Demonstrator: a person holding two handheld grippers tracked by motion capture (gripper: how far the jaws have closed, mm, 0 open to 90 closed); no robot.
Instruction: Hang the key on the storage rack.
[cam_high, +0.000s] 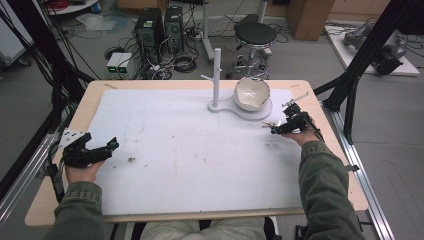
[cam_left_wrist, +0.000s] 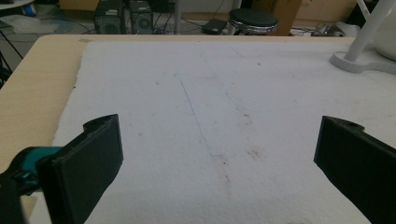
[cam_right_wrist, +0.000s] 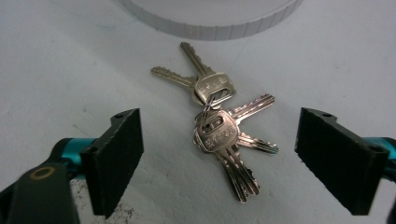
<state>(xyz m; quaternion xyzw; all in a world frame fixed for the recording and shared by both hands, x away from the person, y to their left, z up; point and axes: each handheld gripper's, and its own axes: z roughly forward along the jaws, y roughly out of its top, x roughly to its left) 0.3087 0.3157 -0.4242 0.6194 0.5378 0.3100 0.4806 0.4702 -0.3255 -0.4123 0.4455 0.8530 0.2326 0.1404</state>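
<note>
A bunch of several silver keys (cam_right_wrist: 217, 130) on a ring lies fanned out on the white mat, just in front of the round white base (cam_right_wrist: 210, 18) of the stand. My right gripper (cam_right_wrist: 219, 158) hovers low over the keys; its jaws stand apart on either side of the bunch and touch nothing. From above, the right gripper (cam_high: 275, 129) sits at the mat's right side with the keys (cam_high: 268, 124) at its tip. My left gripper (cam_high: 112, 145) rests at the mat's left edge, open and empty, and in its own view the left gripper (cam_left_wrist: 219, 163) frames bare mat.
A white stand (cam_high: 216, 75) with a peg post rises at the back centre, and a white bowl (cam_high: 251, 93) sits on its base. The wooden table (cam_high: 60, 200) borders the white mat (cam_high: 190, 160). Stool, computers and cables stand on the floor beyond.
</note>
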